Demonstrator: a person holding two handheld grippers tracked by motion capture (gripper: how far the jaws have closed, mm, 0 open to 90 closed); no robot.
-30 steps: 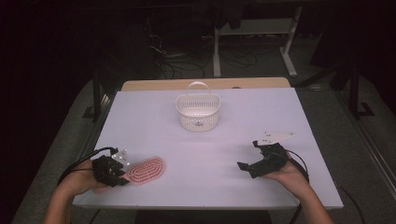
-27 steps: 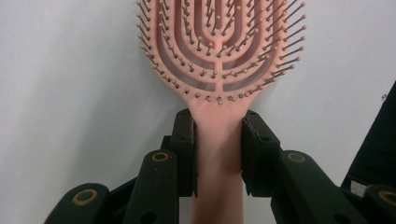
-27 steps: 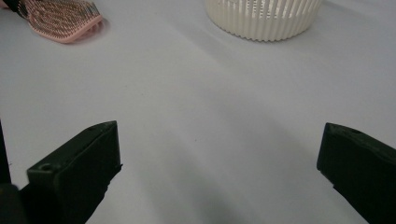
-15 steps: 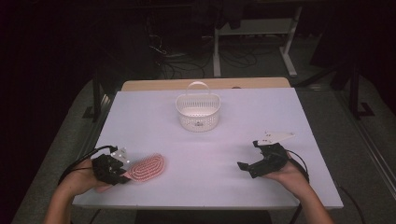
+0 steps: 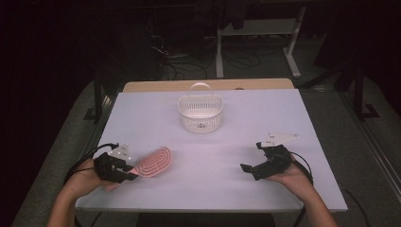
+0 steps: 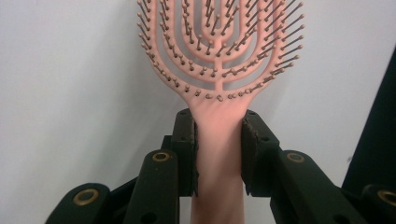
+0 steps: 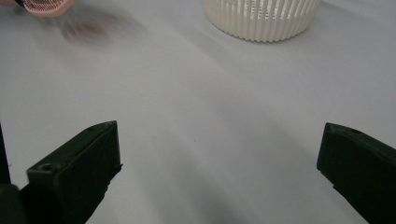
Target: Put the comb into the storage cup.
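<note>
The left hand-held gripper (image 5: 128,171) pinches a pink hairbrush (image 5: 153,161) by its handle near the counter's (image 5: 283,123) front left corner, bristles up, probably for carrying to the white basket (image 5: 200,113) near the back edge. The right hand-held gripper (image 5: 249,170) rests spread near the front right. The room behind is dark.

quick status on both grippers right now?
Left gripper: closed on the handle of the pink hairbrush.
Right gripper: open, jaws wide apart, nothing between them, over the white table.
</note>
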